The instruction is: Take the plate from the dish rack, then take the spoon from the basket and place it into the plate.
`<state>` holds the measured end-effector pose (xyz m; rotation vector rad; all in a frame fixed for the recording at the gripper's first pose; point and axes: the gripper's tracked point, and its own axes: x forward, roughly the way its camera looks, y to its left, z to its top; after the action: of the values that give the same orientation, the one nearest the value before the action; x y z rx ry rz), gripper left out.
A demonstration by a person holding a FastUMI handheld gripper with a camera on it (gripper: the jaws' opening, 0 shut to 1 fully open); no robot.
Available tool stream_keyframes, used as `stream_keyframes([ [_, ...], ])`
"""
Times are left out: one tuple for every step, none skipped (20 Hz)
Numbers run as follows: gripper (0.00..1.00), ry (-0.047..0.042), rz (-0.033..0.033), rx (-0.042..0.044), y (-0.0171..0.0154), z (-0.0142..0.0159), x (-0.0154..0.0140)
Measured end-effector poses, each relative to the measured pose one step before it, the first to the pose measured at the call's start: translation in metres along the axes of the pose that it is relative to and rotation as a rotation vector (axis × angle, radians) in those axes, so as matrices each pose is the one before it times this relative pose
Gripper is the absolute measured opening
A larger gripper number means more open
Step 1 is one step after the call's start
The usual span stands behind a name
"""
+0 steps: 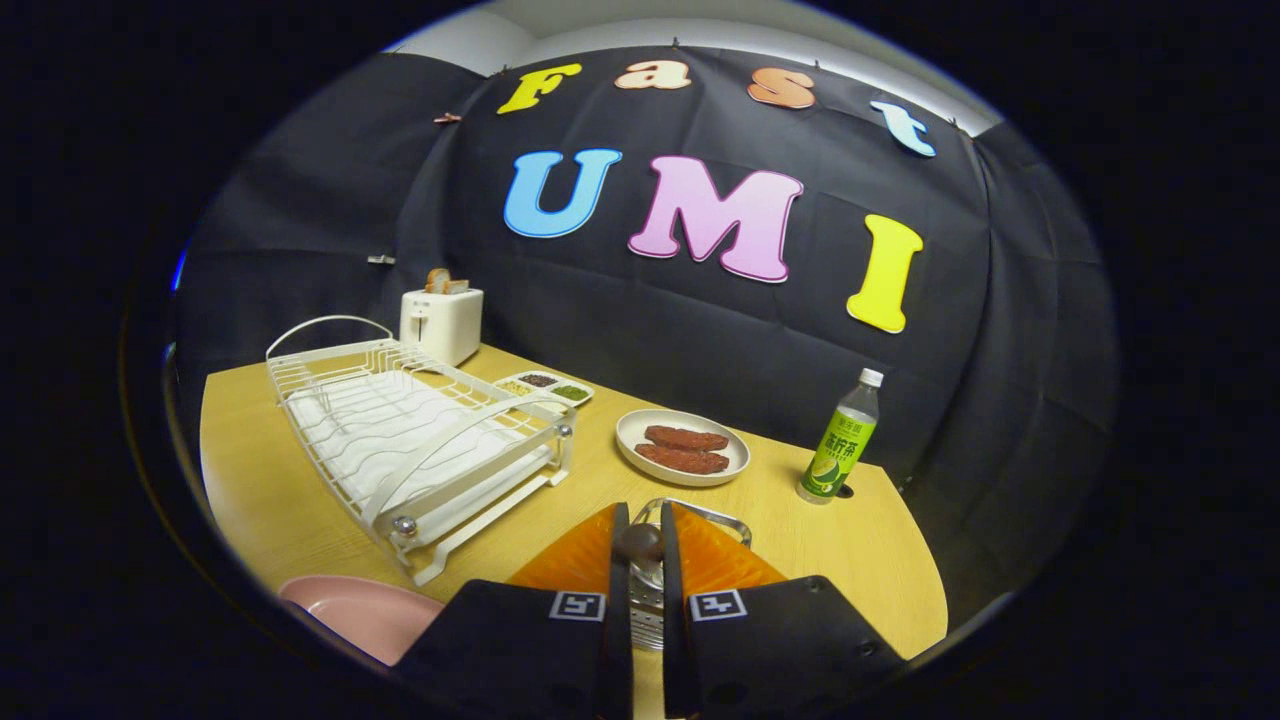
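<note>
The tabletop (880,560) carries everything you need, so take stock before you move. The white wire dish rack (420,440) stands well to the left of the fingers and has no plate in it; the pink plate (360,612) lies on the tabletop just beside the tool's left side, near the rack's closest corner. That part looks finished, so the step in hand is the spoon.

The orange basket (720,560) sits directly ahead, with its metal handle (705,512) arched just beyond the fingertips. The tool (640,545) is drawn narrow, both fingers pressing on the dark rounded end of the spoon (640,542), whose metal shaft runs down between them.

To do this well, lift straight up until the spoon is free of the basket's wall and of that handle; a sideways pull risks catching it. Then swing left and low toward the pink plate, keeping the grip firm, since a round end can twist between flat pads. Lower it until it rests on the plate before you widen the fingers.

Keep away from the white dish of sausages (683,447) and the green tea bottle (840,440); both stand beyond the basket, out of your path.
</note>
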<state>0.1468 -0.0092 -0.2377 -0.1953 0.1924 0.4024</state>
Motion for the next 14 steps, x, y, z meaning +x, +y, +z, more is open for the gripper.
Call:
stream_keyframes([
  [0.16,0.01328,-0.00121,0.01562,-0.00215,0.00081,0.00024],
  [0.15,0.00695,0.00036,0.01535,-0.00441,0.00251,0.00013],
  [0.15,0.00802,0.00164,0.01674,-0.0032,0.00187,0.00163],
  [0.14,0.00755,0.00793,0.01947,-0.00148,0.0015,-0.00106],
  [0.14,0.00461,0.00525,0.01717,-0.00276,0.00315,-0.00073],
  [0.12,0.00007,0.00153,0.0146,-0.00246,0.00447,-0.00129],
  [0.12,-0.0024,0.00274,0.00858,-0.00298,0.005,-0.00167],
  [0.12,-0.00407,-0.00055,0.00571,-0.00354,0.00619,-0.00054],
  [0.12,-0.0031,-0.00392,0.00566,-0.00365,0.00595,-0.00086],
  [0.12,-0.00005,-0.00992,0.00624,-0.0044,0.0061,-0.00106],
  [0.12,0.00237,-0.0028,0.00737,-0.0021,0.00499,-0.00216],
  [0.12,-0.00769,0.00484,0.01085,-0.00058,0.00813,-0.0018],
  [0.12,-0.00944,0.00502,0.00734,-0.00006,0.00849,-0.00272],
  [0.12,-0.00569,0.00823,-0.00204,0.00021,0.00805,-0.00279],
])
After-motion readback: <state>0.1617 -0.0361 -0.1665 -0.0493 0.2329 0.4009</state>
